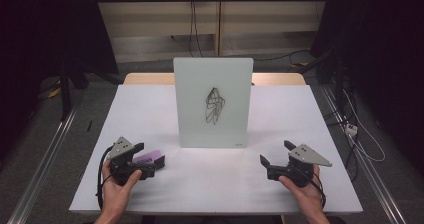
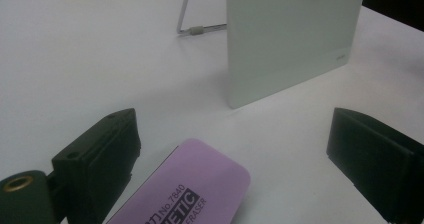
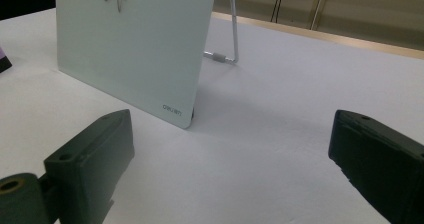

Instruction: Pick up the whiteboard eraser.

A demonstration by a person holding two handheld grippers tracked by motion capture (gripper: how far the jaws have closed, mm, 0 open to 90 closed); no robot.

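Note:
A white glass board [image 1: 212,104] stands upright on a wire stand in the middle of the table, with a black scribble [image 1: 214,105] on its face. A purple eraser [image 1: 151,159] lies flat on the table at the front left. My left gripper [image 1: 148,157] is open, and the eraser [image 2: 190,194] lies between its two spread jaws, close to the left one. The board [image 2: 290,39] stands just beyond it. At the front right my right gripper [image 1: 275,152] is open with nothing between its jaws. It points at the board's lower corner [image 3: 130,44].
The white tabletop [image 1: 215,184] ends close behind the board. The board's wire stand [image 3: 226,58] rests on the table behind it. Metal rails [image 1: 45,159] run along the floor on both sides, and cables [image 1: 360,134] lie at the right.

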